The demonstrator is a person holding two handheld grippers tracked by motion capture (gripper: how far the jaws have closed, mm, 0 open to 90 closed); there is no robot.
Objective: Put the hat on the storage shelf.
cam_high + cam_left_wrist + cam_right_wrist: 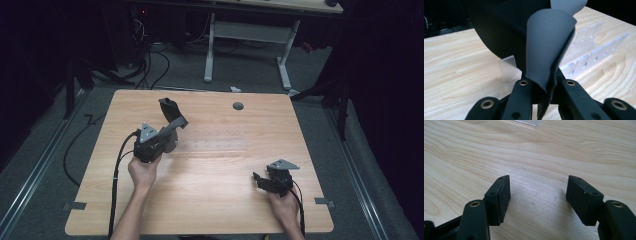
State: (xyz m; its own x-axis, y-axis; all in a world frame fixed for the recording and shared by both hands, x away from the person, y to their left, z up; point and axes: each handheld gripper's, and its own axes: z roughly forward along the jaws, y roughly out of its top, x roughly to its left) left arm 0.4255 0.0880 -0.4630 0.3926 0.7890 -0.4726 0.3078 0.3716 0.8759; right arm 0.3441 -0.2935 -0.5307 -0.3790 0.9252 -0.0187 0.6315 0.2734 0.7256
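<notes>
Left hand-held gripper [544, 87] clamping dark sheet [549, 50] (folded).

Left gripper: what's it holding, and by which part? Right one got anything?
The left gripper is shut on a dark grey sheet, pinched at its lower edge. The right gripper is open over bare table, holding nothing.

Left gripper [172, 131] over left half of table [210, 210], jaws closed on folded sheet [547, 50]; sheet rises up and forward from between jaws. Slotted rack [590, 53] on table just beyond jaws, to their right; one upright plate of rack [509, 68] directly ahead of left jaw, partly behind sheet. Right gripper [257, 179] low over right near part of table, jaws spread apart, bare tabletop between and ahead of them. Grippers well apart.
</notes>
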